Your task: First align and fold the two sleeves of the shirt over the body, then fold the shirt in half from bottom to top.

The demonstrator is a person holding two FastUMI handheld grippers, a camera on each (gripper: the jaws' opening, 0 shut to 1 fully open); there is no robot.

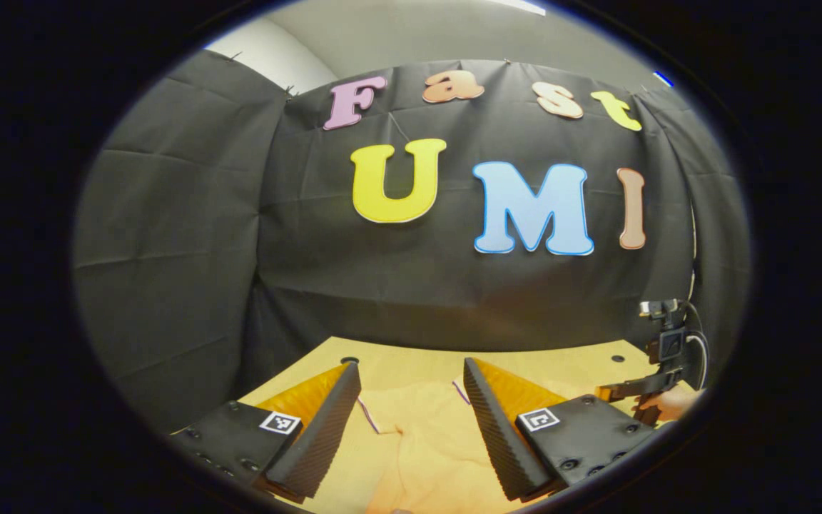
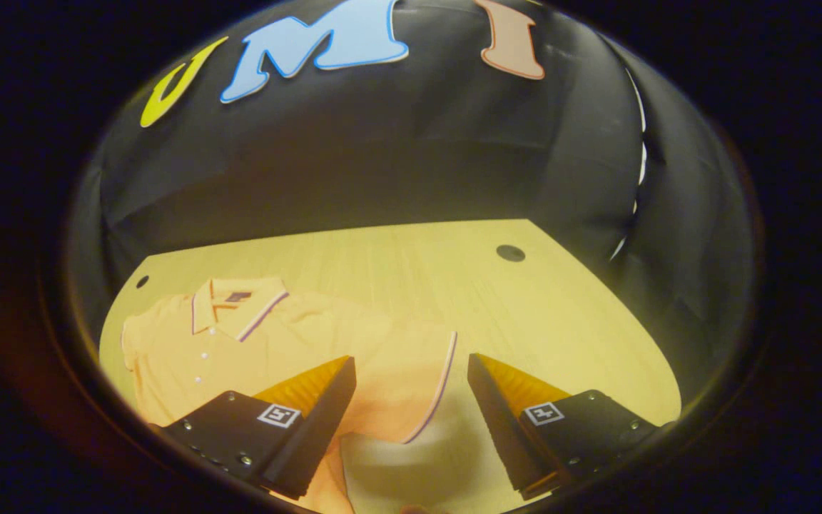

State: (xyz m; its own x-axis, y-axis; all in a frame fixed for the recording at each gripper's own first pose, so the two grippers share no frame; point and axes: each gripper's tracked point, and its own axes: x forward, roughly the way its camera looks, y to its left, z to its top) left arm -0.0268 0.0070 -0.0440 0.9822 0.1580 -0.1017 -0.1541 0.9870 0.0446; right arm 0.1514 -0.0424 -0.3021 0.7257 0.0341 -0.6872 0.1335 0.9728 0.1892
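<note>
Shirt lies flat on the tabletop, buttons up, toward the left side of the right gripper view. Collar points at the booth wall, so the long axis, collar to hem, runs from the wall side toward the near edge; the hem itself is not in sight. One sleeve sticks out sideways from the body, away from the collar, its striped cuff edge lying just ahead of the right gripper.

Right gripper: jaws spread wide, nothing between them, hanging over the sleeve with the cuff roughly in the gap. Judging by that, the sleeve fold is not yet done on this side.

Left gripper: jaws also released, held over shirt fabric with a thin striped trim on either side. Cannot tell which part of the shirt that is.

Risks from here:
- Right jaws come down on the sleeve too far from the cuff edge and pinch body cloth as well, so the whole shirt drags instead of the sleeve folding over.
- Only the top layer of the cuff gets caught, and the sleeve peels open or slips out mid-fold.
- Fabric is light and already rumpled near the left gripper; a sideways pull there could skew the collar-to-hem line, so the sleeves end up misaligned and the later bottom-to-top fold lands crooked.
- Shirt sits near the tabletop's left edge beside the collar; a drag that way could hang the far sleeve off the edge.
</note>
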